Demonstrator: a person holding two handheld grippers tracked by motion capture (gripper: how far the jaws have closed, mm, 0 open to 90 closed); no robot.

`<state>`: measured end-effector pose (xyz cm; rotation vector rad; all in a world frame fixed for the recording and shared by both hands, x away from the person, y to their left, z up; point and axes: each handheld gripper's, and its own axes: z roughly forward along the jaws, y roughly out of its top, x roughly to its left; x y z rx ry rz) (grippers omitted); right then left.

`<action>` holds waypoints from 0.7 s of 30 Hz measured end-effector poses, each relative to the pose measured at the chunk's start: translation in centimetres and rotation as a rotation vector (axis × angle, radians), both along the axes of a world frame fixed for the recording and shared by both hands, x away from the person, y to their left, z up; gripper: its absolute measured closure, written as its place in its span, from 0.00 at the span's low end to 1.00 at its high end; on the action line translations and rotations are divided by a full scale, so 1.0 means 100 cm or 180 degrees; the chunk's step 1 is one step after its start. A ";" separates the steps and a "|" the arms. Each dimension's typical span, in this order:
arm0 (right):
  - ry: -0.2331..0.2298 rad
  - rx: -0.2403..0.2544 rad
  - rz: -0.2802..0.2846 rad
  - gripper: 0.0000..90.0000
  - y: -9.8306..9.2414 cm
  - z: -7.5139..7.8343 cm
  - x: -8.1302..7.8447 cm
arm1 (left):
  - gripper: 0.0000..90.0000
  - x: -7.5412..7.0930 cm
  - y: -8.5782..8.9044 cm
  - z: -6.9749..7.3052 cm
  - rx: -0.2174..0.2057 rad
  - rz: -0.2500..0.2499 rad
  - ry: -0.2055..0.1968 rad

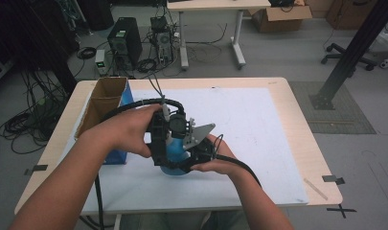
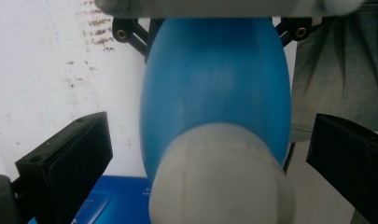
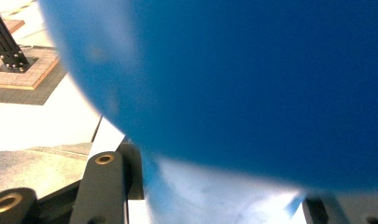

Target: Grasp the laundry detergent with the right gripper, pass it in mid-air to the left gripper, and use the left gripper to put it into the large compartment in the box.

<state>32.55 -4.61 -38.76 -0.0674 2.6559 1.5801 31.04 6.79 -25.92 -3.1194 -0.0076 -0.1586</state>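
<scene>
Seemingly the step in hand is a handover or a two-handed hold of the blue bottle [image 1: 175, 155], a rounded blue body with a whitish cap [image 2: 221, 179], held low over the white mat [image 1: 258, 124] near the tabletop's near edge. In the left gripper view the left claw [image 2: 210, 154] stands wide, its black pads well clear on either side of the cap end, so it grips nothing yet. The right claw [image 1: 194, 160] sits under and against the bottle's far end; in its own view the blue body presses close above its jaws, but whether they clamp it I cannot tell. To do this well, the left claw should be centred on the cap or on the narrower shoulder before closing, since the smooth, bulging body would probably slip out of a pinch. The two tools are crowded together, cables [image 1: 134, 104] looping over them. Just to the left stands an open cardboard box [image 1: 103, 103] with a blue side, close enough to knock
</scene>
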 end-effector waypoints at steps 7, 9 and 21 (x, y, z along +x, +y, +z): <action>0.0003 0.0007 -0.0020 0.50 0.003 0.002 -0.001 | 0.02 -0.002 0.000 0.000 -0.0002 -0.0006 -0.0019; -0.0020 0.0005 -0.0019 0.50 0.003 0.003 -0.001 | 0.03 -0.002 0.000 0.000 -0.0011 -0.0025 -0.0038; -0.0085 0.0035 -0.0016 0.50 0.002 0.006 -0.001 | 0.13 -0.003 -0.002 -0.001 0.0026 -0.0055 -0.0050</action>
